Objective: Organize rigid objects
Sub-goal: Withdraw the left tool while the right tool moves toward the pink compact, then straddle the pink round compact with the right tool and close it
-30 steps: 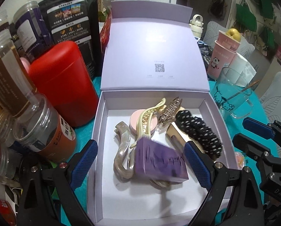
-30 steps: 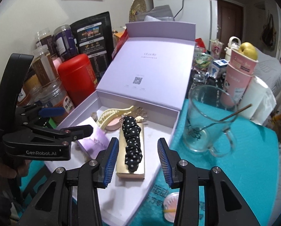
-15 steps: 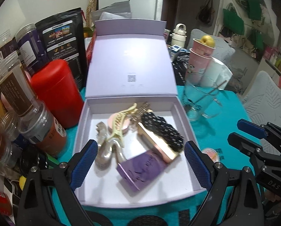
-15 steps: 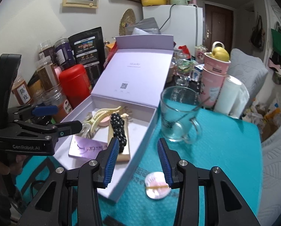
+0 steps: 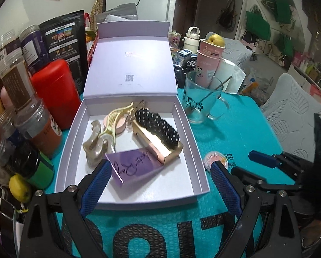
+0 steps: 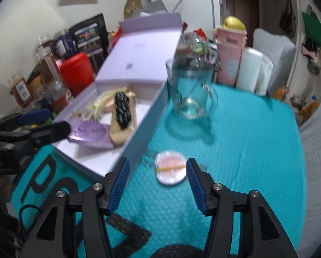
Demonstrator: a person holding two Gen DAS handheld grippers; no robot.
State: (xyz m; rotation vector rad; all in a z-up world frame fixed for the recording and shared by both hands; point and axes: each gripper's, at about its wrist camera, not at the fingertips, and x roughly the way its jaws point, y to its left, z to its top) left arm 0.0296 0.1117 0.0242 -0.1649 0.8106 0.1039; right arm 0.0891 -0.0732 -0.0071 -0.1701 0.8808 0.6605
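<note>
Your right gripper (image 6: 158,181) hangs with its jaws spread wide and nothing between them, and the small round pink compact (image 6: 170,167) sits low in the centre of the right wrist view, on the teal mat (image 6: 246,150) almost exactly between the two blue pads. It looks like the one loose item not yet in the lavender box (image 5: 198,150), so this reads as the pick in hand.

Come straight down so that the pads straddle the compact at its widest line, with the tips close to the mat before you close. It is a flat, smooth disc; I judge that a high or off-centre pinch would let it squirt out sideways. The bubbled mat gives a little, so press lightly.

The box wall lies just to the left of the compact in that view, and the glass mug (image 6: 189,90) stands above it in the frame; keep the left pad off the wall as you descend.

Your left gripper (image 5: 158,183) is also wide apart and carrying nothing, at the lower centre of its own view over the near edge of the box. There the purple card (image 5: 136,165), the gold case (image 5: 158,144) with the dotted scrunchie (image 5: 156,129) and the hair claws (image 5: 109,131) fill the upper left; bare floor shows lower right, the natural spot to set the compact.
</note>
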